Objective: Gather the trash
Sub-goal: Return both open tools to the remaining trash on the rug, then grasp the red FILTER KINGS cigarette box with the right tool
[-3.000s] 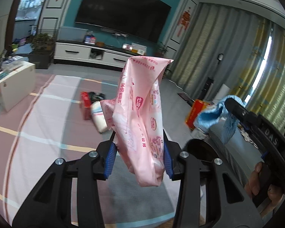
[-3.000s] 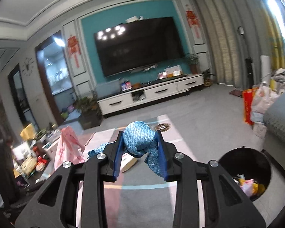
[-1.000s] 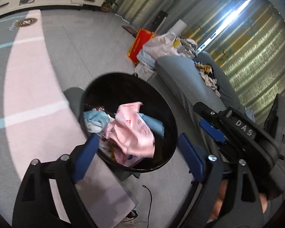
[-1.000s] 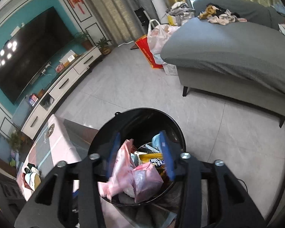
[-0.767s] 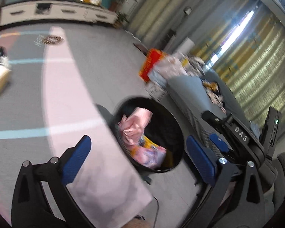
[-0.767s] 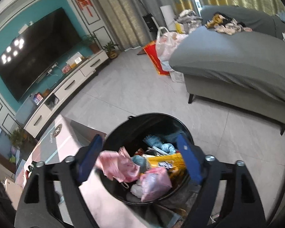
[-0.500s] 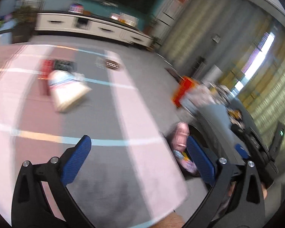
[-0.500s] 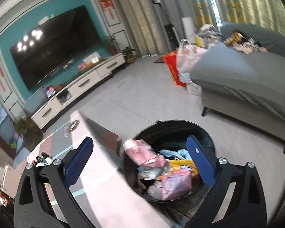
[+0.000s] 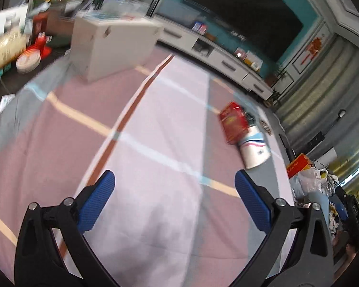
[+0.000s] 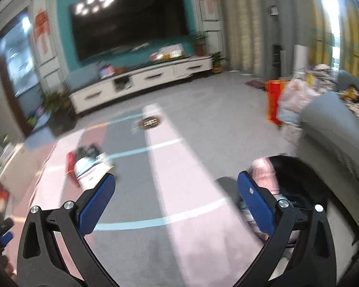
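My left gripper (image 9: 174, 191) is open and empty above the striped pink and grey rug (image 9: 136, 157). My right gripper (image 10: 176, 191) is open and empty too. The black trash bin (image 10: 296, 181) sits at the lower right of the right wrist view, with the pink wrapper (image 10: 263, 172) showing at its rim. On the rug lie a red box (image 9: 234, 122) and a white paper pack (image 9: 253, 148) beside it. Both also show in the right wrist view, the red box (image 10: 70, 161) and the white pack (image 10: 91, 169).
A white cabinet (image 9: 114, 40) stands at the rug's far left with clutter behind it. A TV stand (image 10: 143, 79) runs along the teal wall. A grey sofa (image 10: 337, 129) and a red bag (image 10: 274, 100) stand at right. A round floor drain (image 10: 150, 122) lies ahead.
Both grippers let their trash fall into the bin and opened wide. Both then swung away from the bin toward the rug and the room.
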Demonstrator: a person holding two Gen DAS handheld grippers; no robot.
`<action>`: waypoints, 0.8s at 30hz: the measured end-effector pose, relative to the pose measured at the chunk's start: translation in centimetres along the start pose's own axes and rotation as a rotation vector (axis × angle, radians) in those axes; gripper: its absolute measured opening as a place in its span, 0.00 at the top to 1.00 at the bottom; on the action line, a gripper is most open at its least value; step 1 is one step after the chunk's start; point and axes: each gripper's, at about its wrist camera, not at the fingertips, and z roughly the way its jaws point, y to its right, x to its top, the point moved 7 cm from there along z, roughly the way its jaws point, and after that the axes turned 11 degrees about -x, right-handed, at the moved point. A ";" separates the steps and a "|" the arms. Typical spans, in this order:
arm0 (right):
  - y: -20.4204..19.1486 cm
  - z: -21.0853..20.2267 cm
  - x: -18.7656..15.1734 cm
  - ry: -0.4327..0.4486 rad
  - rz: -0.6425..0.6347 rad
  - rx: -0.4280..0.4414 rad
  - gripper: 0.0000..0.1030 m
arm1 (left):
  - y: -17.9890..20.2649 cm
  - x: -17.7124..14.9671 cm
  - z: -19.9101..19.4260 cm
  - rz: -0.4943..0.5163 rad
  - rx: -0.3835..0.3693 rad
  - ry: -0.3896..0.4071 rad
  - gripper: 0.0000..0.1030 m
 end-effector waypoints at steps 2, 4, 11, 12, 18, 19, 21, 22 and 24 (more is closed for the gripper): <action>-3.7 0.8 -0.1 -0.041 -0.041 0.079 0.03 | -1.0 0.4 -0.1 -0.024 0.012 0.002 0.03; -7.4 1.9 0.4 -0.085 -0.081 0.146 0.04 | -1.8 0.7 -0.3 -0.031 0.030 0.022 0.03; -22.5 6.1 1.7 -0.159 -0.315 0.211 0.44 | -2.4 0.9 -1.1 -0.004 0.056 0.015 0.03; -24.2 6.9 1.6 -0.171 -0.348 0.205 0.47 | -2.6 0.9 -1.2 0.001 0.062 0.014 0.03; -29.6 11.8 0.0 -0.239 -0.481 0.109 0.66 | -3.9 1.2 -1.5 -0.052 0.045 0.014 0.03; -29.7 12.5 -0.2 -0.252 -0.490 0.094 0.66 | -4.0 1.2 -1.6 -0.058 0.038 0.015 0.03; -29.6 14.1 -0.9 -0.286 -0.493 0.068 0.70 | -4.2 1.4 -1.5 -0.065 0.032 0.016 0.03; -29.5 14.6 -1.2 -0.300 -0.493 0.060 0.73 | -4.2 1.4 -1.6 -0.065 0.030 0.016 0.03; -29.1 15.3 -1.8 -0.311 -0.496 0.047 0.76 | -4.1 1.4 -1.6 -0.062 0.029 0.016 0.03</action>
